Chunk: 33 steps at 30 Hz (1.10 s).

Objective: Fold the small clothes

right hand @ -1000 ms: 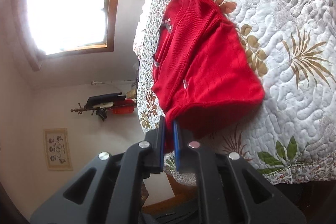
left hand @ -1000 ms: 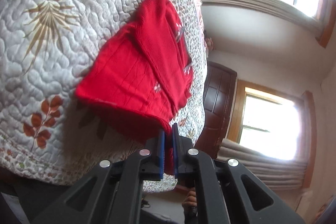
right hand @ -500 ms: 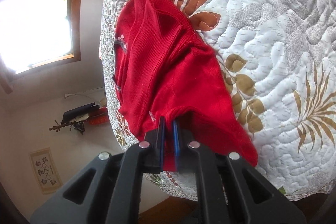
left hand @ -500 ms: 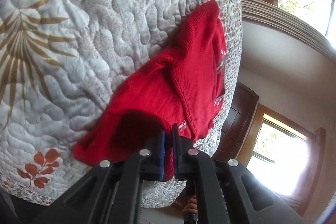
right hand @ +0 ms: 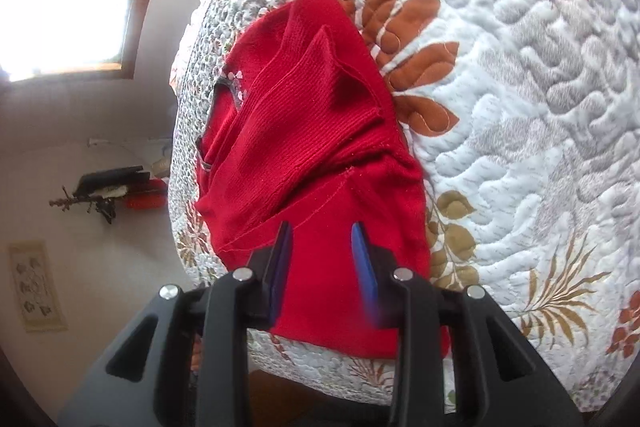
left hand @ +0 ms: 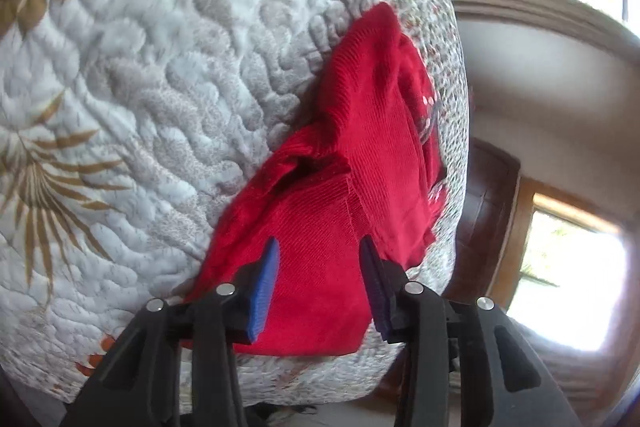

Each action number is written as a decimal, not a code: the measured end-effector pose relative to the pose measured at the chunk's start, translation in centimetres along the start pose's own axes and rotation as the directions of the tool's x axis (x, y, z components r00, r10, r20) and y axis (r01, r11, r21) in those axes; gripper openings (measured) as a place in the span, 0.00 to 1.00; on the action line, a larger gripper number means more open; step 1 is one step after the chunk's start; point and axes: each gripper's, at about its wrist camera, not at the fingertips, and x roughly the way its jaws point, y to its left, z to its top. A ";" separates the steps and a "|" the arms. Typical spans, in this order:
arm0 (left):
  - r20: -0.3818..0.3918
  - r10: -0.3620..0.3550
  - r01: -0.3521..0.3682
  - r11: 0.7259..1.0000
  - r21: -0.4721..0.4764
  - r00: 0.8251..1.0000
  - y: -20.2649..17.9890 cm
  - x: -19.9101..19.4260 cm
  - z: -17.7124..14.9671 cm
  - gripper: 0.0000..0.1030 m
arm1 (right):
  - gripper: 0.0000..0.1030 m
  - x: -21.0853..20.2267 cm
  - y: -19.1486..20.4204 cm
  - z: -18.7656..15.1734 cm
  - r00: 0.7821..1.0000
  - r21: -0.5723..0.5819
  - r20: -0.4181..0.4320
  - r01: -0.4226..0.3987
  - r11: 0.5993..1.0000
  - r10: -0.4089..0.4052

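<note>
A small red knitted garment (left hand: pixel 360 163) lies folded over on the quilted bed, near its edge; the right wrist view shows the same red garment (right hand: pixel 312 155) with its sleeve folded across the top. My left gripper (left hand: pixel 320 247) is open just above the garment's near part, with its blue pads (left hand: pixel 266 279) spread wide and nothing between them. My right gripper (right hand: pixel 320 231) is open too, over the garment's near hem, and its blue pads (right hand: pixel 362 263) hold no cloth.
The white quilt (left hand: pixel 140 87) with leaf prints spreads wide beside the garment. The bed edge (right hand: pixel 192 107) runs close along the garment's other side. Beyond it are bright windows (left hand: pixel 568 259), a dark wooden door (left hand: pixel 488 219) and a wall rack (right hand: pixel 112 191).
Both grippers were shut on the garment's hem and carried it forward over the rest. Now both have opened and the hem lies dropped on the garment.
</note>
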 end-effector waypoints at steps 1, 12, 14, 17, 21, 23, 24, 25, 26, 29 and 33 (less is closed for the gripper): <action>0.000 0.045 -0.045 0.996 0.072 0.999 -1.1 -0.1 -0.1 0.43 | 0.36 -0.4 0.6 -0.1 0.999 -0.047 0.004 0.033 0.998 -0.033; -0.020 0.276 -0.241 0.869 0.431 0.961 -5.9 5.3 0.8 0.47 | 0.44 2.7 3.2 -1.5 0.968 -0.320 0.004 0.240 0.916 -0.252; -0.030 0.298 -0.253 0.855 0.452 0.954 -5.8 6.3 0.9 0.47 | 0.44 3.6 3.2 -1.4 0.962 -0.342 -0.003 0.256 0.904 -0.274; -0.035 0.324 -0.272 0.842 0.466 0.945 -5.5 7.2 1.1 0.48 | 0.47 4.5 3.2 -1.1 0.954 -0.372 -0.016 0.273 0.887 -0.300; -0.015 0.331 -0.286 0.837 0.466 0.944 -5.7 7.7 1.3 0.51 | 0.49 5.5 3.7 -0.7 0.942 -0.425 -0.020 0.295 0.856 -0.335; -0.003 0.340 -0.300 0.833 0.464 0.940 -5.7 7.7 1.4 0.52 | 0.49 5.8 3.8 -0.3 0.938 -0.437 -0.017 0.305 0.846 -0.346; 0.005 0.348 -0.310 0.829 0.465 0.938 -5.8 7.6 1.4 0.53 | 0.49 5.9 3.8 -0.1 0.937 -0.440 -0.017 0.307 0.844 -0.349; 0.010 0.352 -0.316 0.825 0.469 0.936 -5.9 7.3 1.3 0.55 | 0.49 5.9 3.8 0.0 0.936 -0.441 -0.015 0.310 0.842 -0.352; 0.018 0.361 -0.325 0.818 0.475 0.933 -6.0 7.0 1.4 0.56 | 0.49 6.0 3.8 0.2 0.935 -0.445 -0.012 0.312 0.840 -0.353; 0.031 0.386 -0.348 0.789 0.507 0.922 -6.3 6.9 1.2 0.58 | 0.49 6.1 3.7 0.5 0.936 -0.456 -0.013 0.308 0.835 -0.353; 0.029 0.414 -0.368 0.772 0.519 0.910 -6.5 7.8 1.4 0.59 | 0.49 6.9 3.6 0.7 0.932 -0.476 -0.037 0.301 0.827 -0.360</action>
